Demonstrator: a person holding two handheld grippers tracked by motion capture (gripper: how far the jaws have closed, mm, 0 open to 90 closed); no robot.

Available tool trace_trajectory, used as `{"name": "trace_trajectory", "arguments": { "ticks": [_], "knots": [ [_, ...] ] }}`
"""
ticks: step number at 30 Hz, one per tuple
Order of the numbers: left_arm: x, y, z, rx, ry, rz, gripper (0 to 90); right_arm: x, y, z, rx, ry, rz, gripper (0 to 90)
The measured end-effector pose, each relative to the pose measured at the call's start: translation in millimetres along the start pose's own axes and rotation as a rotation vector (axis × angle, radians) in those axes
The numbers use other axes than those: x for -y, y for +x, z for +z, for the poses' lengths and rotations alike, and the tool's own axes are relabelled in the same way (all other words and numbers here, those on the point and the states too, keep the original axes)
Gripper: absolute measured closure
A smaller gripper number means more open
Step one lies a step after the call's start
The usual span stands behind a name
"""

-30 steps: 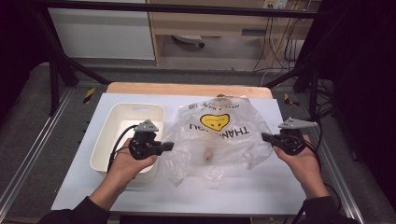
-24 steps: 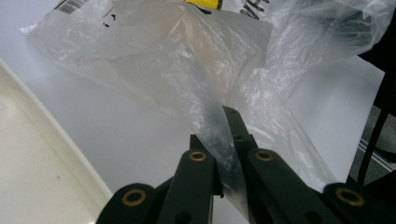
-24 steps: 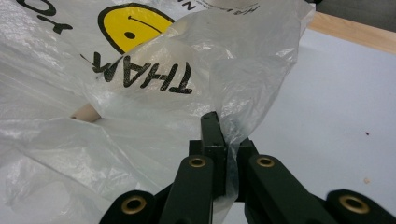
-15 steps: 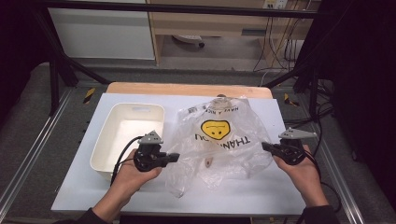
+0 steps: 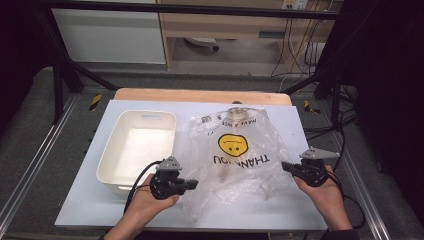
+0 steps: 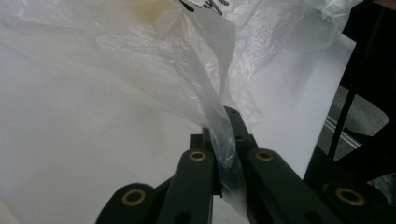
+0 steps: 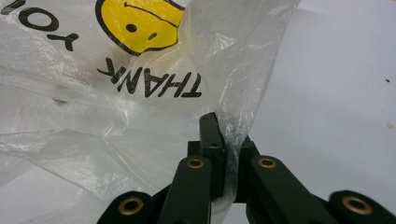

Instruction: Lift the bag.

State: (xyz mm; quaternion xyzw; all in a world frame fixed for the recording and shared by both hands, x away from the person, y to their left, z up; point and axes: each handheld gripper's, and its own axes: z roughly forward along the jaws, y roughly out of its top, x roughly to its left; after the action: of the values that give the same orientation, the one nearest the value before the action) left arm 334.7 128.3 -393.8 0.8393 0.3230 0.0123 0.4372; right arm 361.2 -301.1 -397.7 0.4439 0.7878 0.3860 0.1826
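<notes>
Two edges of the plastic bag (image 5: 235, 155) are pinched, one in the left tool (image 5: 192, 185), one in the right tool (image 5: 285, 166), bag stretched between.

The high view is evenly lit from above: the white table (image 5: 300, 130) is bright, its surroundings dim, the picture slightly soft. In both gripper views the near jaws blur, and the plastic bag (image 7: 140, 116) shows pale glare.
</notes>
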Motion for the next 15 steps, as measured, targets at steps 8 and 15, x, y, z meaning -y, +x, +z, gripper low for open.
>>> {"name": "trace_trajectory", "arguments": {
  "ticks": [8, 15],
  "knots": [
    [22.7, -6.8, 15.9, -0.058, 0.040, 0.047, 90.0, 21.3, 0.7, 10.2, 0.013, 0.032, 0.042, 90.0],
    [42.6, -6.7, 28.0, -0.112, 0.092, 0.071, 90.0, 36.3, 0.9, 17.7, 0.035, 0.086, 0.056, 90.0]
  ]
}}
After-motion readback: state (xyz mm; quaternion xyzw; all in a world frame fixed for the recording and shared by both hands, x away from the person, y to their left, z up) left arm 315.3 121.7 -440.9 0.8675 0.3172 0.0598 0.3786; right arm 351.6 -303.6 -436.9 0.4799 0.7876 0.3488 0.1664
